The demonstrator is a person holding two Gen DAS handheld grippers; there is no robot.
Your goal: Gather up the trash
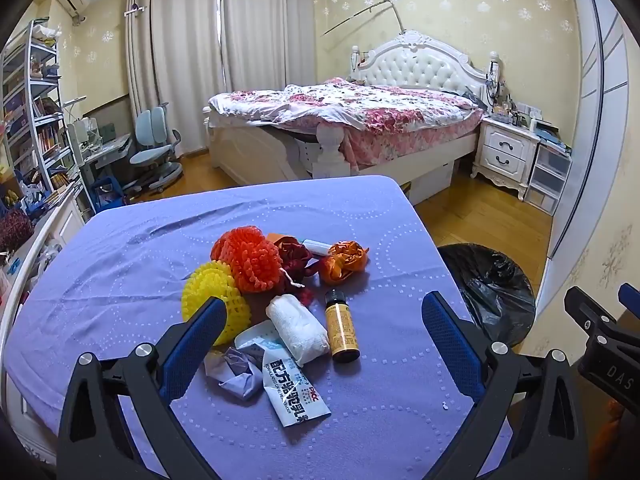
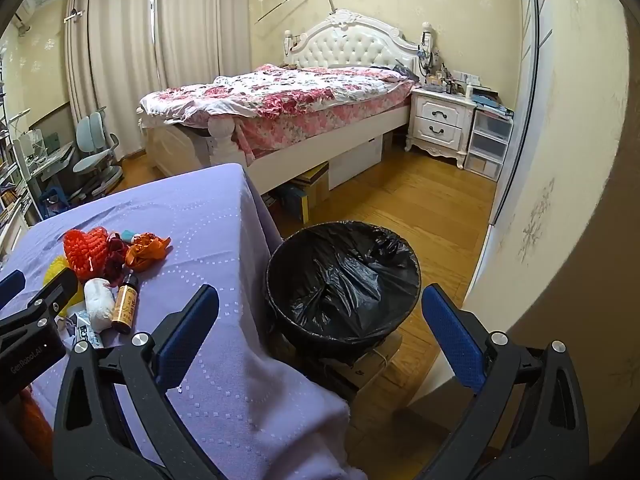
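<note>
Trash lies in a pile on the purple-clothed table (image 1: 120,264): an orange foam net (image 1: 250,258), a yellow foam net (image 1: 208,292), a crumpled orange wrapper (image 1: 344,260), a white gauze roll (image 1: 296,328), a small amber bottle (image 1: 341,328), a white printed sachet (image 1: 294,388) and crumpled lilac paper (image 1: 236,372). My left gripper (image 1: 324,312) hovers open above the near side of the pile, holding nothing. My right gripper (image 2: 320,312) is open and empty, hanging over the table's right edge before the black-lined trash bin (image 2: 344,280).
The bin (image 1: 492,288) stands on a cardboard box on the wooden floor right of the table. Beyond are a bed (image 1: 348,120), a white nightstand (image 1: 506,152), plastic drawers (image 1: 550,176), a desk chair (image 1: 154,148) and shelves (image 1: 32,112) at left. A wall (image 2: 552,160) runs close on the right.
</note>
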